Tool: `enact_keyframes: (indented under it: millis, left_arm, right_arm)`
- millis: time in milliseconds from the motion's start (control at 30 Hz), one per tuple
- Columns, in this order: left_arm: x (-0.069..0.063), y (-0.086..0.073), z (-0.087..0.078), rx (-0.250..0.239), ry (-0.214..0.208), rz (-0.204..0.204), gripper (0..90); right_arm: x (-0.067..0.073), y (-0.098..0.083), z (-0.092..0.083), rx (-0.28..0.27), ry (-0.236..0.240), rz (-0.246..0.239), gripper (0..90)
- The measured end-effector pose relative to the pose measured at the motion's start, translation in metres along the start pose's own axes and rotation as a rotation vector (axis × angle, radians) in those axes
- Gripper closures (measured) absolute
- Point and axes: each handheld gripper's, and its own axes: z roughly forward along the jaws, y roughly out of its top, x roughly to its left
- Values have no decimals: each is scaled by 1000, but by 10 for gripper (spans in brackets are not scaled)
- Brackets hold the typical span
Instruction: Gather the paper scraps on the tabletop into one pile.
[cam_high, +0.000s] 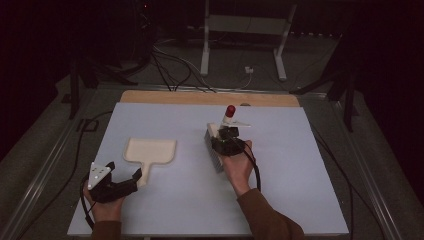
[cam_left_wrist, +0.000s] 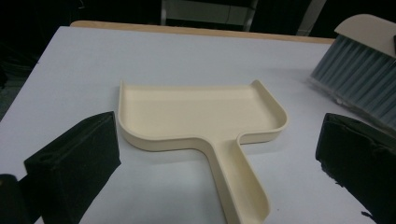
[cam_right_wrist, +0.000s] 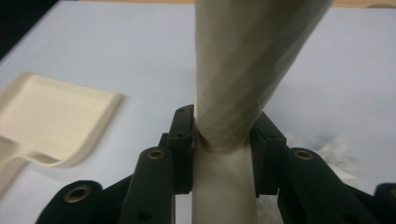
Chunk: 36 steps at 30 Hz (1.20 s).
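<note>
A cream dustpan (cam_high: 150, 150) lies flat on the pale table, its handle pointing toward the near edge. My left gripper (cam_high: 123, 170) sits open at that handle. In the left gripper view the dustpan (cam_left_wrist: 201, 112) lies between and beyond the spread black jaws of the left gripper (cam_left_wrist: 217, 128), which do not touch it. A brush (cam_high: 216, 147) with grey bristles and a red-tipped cream handle stands right of the pan. My right gripper (cam_high: 227, 135) is shut on the brush handle (cam_right_wrist: 243, 70), with the pads of the right gripper (cam_right_wrist: 224, 135) pressing both sides. The brush's bristles (cam_left_wrist: 359, 79) hang at the upper right.
A whitish crumpled scrap (cam_right_wrist: 336, 154) lies on the table right of the brush. A wooden strip (cam_high: 210, 97) runs along the table's far edge. Beyond it, a white metal frame (cam_high: 245, 25) and cables rest on the dark floor. Bare table surface (cam_high: 300, 190) spreads to the right.
</note>
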Motion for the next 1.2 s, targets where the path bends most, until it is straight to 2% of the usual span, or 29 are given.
enact_keyframes:
  millis: [300, 500, 633, 833, 1000, 1200]
  left_arm:
    - [1, 0, 0, 0, 0, -1, 5]
    - [0, 0, 0, 0, -1, 0, 5]
    - [0, 0, 0, 2, 0, 2, 5]
    - [-1, 0, 1, 5, 0, 4, 5]
    - [-1, 0, 1, 6, -1, 4, 5]
    - [-2, 0, 2, 9, 0, 4, 6]
  right_arm:
    - [3, 13, -17, -57, 117, 35, 672]
    - [-8, 26, -30, -95, 115, 46, 672]
    - [-23, 34, -40, -112, 86, 56, 673]
    - [-48, 38, -49, -120, 19, 57, 672]
    - [-68, 34, -54, -111, -71, 35, 673]
    - [-83, 20, -54, -75, -167, 0, 672]
